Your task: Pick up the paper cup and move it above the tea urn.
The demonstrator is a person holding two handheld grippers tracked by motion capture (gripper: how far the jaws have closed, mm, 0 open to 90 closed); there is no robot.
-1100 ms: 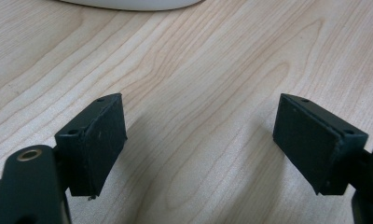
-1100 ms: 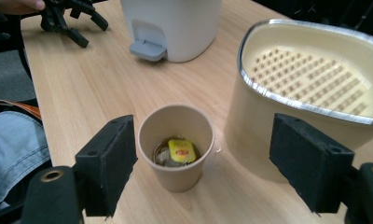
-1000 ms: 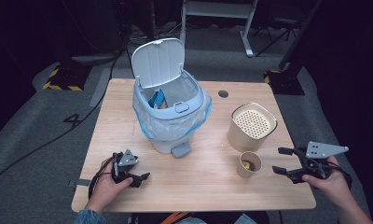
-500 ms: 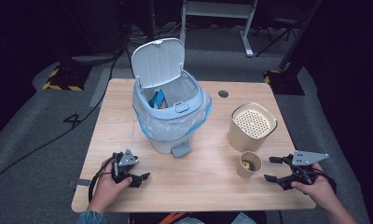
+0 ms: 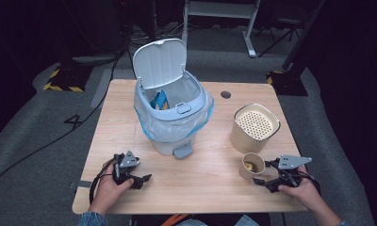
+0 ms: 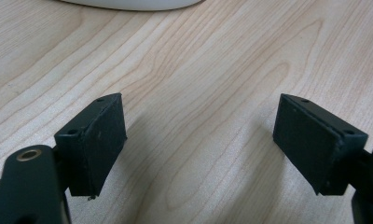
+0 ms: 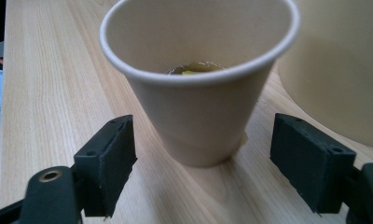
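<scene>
Two claws rest low on the wooden surface [image 5: 205, 188] in the high view. The left claw [image 5: 144, 179] sits near the front left edge, spread apart with nothing in it, well apart from the cup [image 5: 251, 165]. The right claw [image 5: 264, 173] sits at the front right, and the cup is just beside its tips, on the side toward the bin [image 5: 172, 113]. So the right hand [image 5: 302, 190] is the nearer one by far. The cup stands upright, just in front of the tall tan can [image 5: 255, 128], and the bin has its lid up. In the left gripper view, the left claw [image 6: 198, 140] is wide apart over bare wood, holding nothing. In the right gripper view, the right claw [image 7: 203, 163] is wide apart too, and the cup [image 7: 198, 84] stands straight ahead, in the middle of the gap but a little past the tips. Its tall side points straight up, so the two jaws line up with its round sides. Something yellow lies in the bottom. I think a short push forward would put the cup between the jaws, ready for a squeeze. The can [image 7: 343, 65] is close on one side, so that jaw has little room.
</scene>
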